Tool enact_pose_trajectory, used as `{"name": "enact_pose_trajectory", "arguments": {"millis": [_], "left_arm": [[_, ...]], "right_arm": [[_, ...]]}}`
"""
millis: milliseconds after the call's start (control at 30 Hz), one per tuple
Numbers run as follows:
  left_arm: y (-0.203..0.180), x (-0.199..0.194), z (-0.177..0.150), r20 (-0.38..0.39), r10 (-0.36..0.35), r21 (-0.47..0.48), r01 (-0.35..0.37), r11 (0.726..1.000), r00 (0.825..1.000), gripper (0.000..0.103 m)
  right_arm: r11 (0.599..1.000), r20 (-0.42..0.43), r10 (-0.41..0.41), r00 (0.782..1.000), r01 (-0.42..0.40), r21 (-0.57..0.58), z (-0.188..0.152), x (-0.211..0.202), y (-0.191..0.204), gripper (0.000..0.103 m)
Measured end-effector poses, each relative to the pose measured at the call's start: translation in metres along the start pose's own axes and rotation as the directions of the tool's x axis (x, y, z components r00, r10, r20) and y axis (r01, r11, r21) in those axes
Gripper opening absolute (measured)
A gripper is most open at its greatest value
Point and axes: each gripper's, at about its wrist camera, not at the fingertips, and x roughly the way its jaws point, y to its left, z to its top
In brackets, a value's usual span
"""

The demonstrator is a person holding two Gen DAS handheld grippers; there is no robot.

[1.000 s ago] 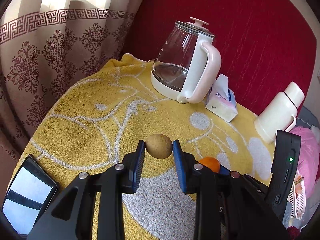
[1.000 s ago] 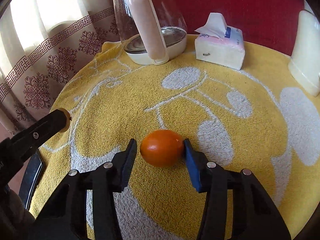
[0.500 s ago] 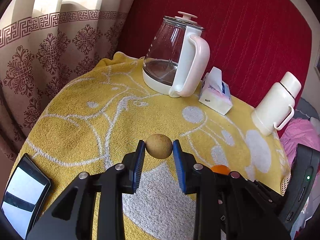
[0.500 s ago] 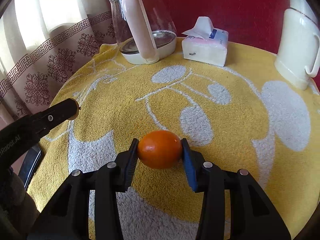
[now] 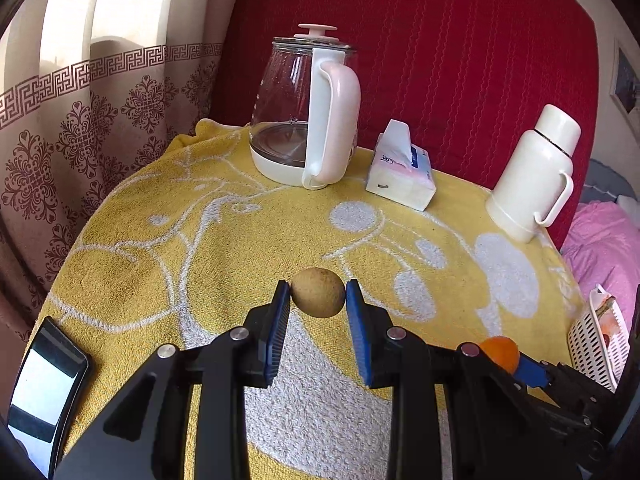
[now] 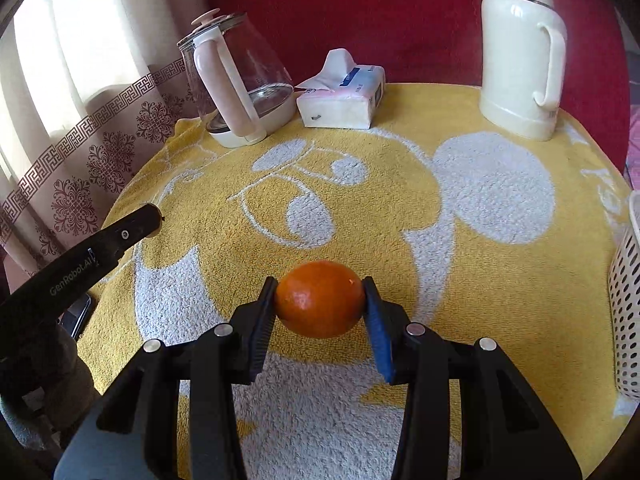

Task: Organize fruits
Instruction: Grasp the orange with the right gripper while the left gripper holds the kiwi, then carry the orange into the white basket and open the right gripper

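My left gripper (image 5: 317,300) is shut on a small brown round fruit (image 5: 318,297) and holds it above the yellow towel-covered table (image 5: 200,240). My right gripper (image 6: 320,306) is shut on an orange (image 6: 320,304), also above the table. The orange also shows in the left wrist view (image 5: 500,354) at lower right. The left gripper's outer finger (image 6: 132,232) shows at the left of the right wrist view. A white perforated basket (image 5: 596,344) stands at the table's right edge and also shows in the right wrist view (image 6: 626,312).
A glass kettle (image 5: 304,120) with a pink handle, a tissue pack (image 5: 402,176) and a cream thermos (image 5: 532,172) stand along the back before a red backrest. A phone (image 5: 44,392) lies at the front left. A patterned curtain (image 5: 80,120) hangs left.
Both grippers have pulled back and risen with their fruits, and the view has swung right. The thermos and the basket have come into view.
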Motion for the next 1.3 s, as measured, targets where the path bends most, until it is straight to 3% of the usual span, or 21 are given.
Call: {"name": "enact_pose_trajectory", "arguments": {"millis": [833, 1300], "left_arm": [[-0.04, -0.006, -0.019, 0.001, -0.051, 0.132, 0.05, 0.99, 0.999, 0.029], [-0.048, -0.007, -0.024, -0.004, -0.067, 0.155, 0.067, 0.986, 0.998, 0.029]], "right_arm": [[0.989, 0.148, -0.084, 0.985, 0.065, 0.131, -0.024, -0.092, -0.06, 0.043], [0.945, 0.244, -0.234, 0.941, 0.161, 0.285, -0.034, -0.158, -0.125, 0.043]]}}
